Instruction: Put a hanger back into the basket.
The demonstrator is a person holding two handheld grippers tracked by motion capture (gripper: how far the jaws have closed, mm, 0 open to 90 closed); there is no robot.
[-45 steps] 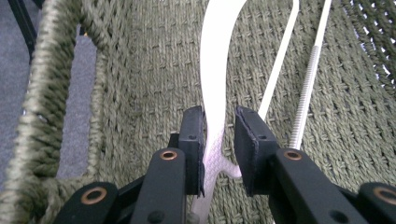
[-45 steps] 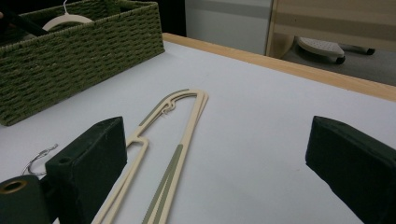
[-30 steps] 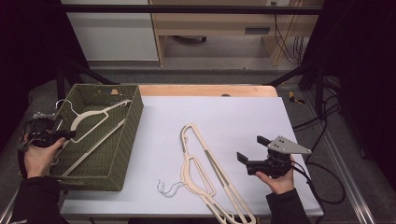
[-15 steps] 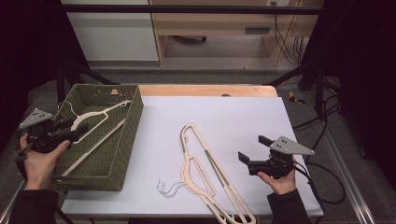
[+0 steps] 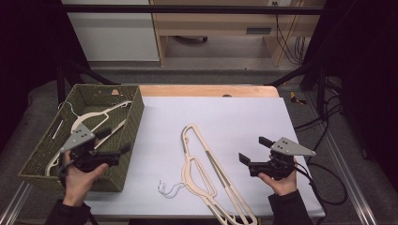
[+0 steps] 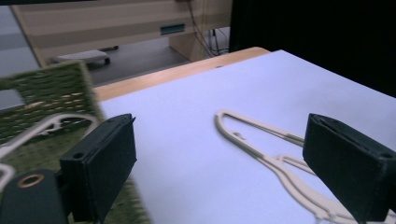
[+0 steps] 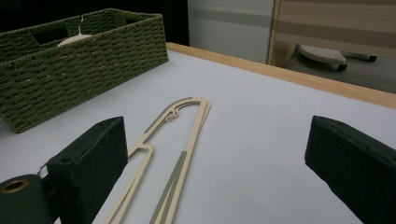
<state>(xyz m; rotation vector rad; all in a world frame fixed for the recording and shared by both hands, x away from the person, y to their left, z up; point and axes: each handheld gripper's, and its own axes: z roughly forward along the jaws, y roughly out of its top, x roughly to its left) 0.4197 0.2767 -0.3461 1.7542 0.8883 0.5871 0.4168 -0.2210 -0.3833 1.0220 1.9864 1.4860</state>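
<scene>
Cream plastic hangers (image 5: 202,171) lie overlapped on the white table (image 5: 234,117), their wire hooks (image 5: 169,188) toward the near edge. Another cream hanger (image 5: 101,114) rests inside the green woven basket (image 5: 137,110) at the left. My left gripper (image 5: 115,141) is open and empty above the basket's near right part, pointing toward the table. In the left gripper view the gripper (image 6: 224,140) frames the hangers (image 6: 261,135) beyond the basket (image 6: 46,93). My right gripper (image 5: 254,150) is open and empty just right of the hangers. Its own view looks past the gripper (image 7: 219,135) along a hanger (image 7: 189,149) toward the basket (image 7: 84,60).
A wooden strip (image 5: 206,90) edges the table's far side. Cables (image 5: 324,187) trail off the right edge, near a dark stand leg (image 5: 291,75). Beyond the table stand a wooden bench (image 5: 220,23) and a white cabinet (image 5: 112,33).
My left gripper has swung from the basket's left side to above its near right part, turning toward the table. The right gripper has barely shifted. The hangers have not moved.
</scene>
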